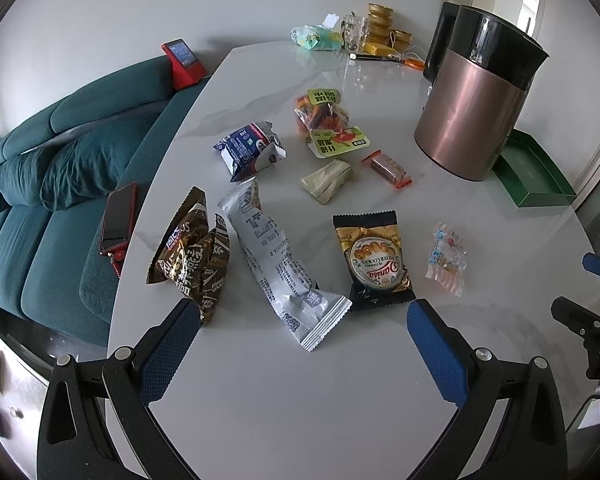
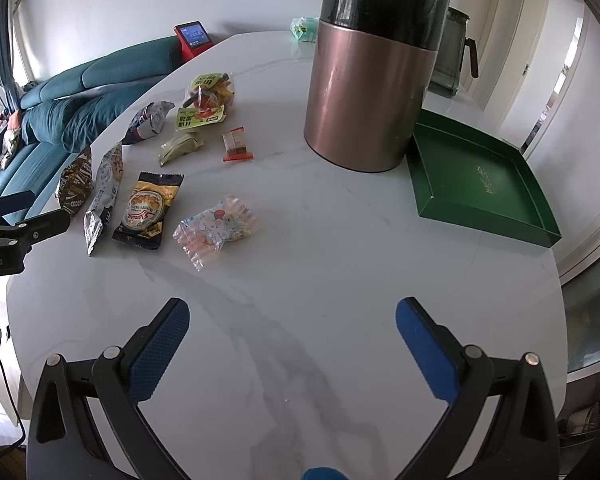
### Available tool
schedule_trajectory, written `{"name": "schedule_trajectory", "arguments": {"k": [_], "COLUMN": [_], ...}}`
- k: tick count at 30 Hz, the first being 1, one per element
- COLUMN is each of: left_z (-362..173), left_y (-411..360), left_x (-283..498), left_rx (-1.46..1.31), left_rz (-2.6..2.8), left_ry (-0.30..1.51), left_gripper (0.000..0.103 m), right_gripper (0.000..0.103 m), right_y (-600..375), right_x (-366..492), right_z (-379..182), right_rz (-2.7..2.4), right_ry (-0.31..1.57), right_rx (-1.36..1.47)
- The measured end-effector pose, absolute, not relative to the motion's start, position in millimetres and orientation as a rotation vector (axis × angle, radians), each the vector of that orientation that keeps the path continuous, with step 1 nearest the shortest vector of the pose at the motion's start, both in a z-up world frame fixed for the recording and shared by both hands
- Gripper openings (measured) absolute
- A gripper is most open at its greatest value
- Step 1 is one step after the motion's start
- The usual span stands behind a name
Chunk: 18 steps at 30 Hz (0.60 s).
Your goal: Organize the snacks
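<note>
Several snack packets lie on the white marble table. A brown bag, a long silver packet, a black-gold cookie packet and a clear candy bag are nearest. A blue bag, a green-yellow fruit bag, a pale green packet and a red bar lie farther. My left gripper is open and empty over the near packets. My right gripper is open and empty above bare table, near the candy bag. An open green box sits right.
A copper-and-black canister stands beside the green box. Cups, gold tins and scissors sit at the far edge. A teal sofa with a red phone lies left of the table.
</note>
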State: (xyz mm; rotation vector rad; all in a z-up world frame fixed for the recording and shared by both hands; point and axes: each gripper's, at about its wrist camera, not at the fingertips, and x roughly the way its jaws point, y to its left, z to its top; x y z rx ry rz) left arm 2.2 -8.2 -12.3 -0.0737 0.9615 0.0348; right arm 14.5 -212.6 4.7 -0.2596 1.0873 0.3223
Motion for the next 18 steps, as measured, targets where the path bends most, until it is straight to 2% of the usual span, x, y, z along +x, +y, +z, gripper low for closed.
{"name": "schedule_trajectory", "arguments": {"k": [18], "left_z": [-11.1], "left_y": [-7.0], "left_x": [3.5], "left_rx": [-0.062], "left_rz": [0.039], "left_ry": [0.976], "left_gripper": [0.102], "right_gripper": [0.103], "right_y": [-211.6], "right_x": [16.5], "right_z": [6.6], "right_rz": [0.306], "right_ry": [1.086], "right_rx": [-0.256]}}
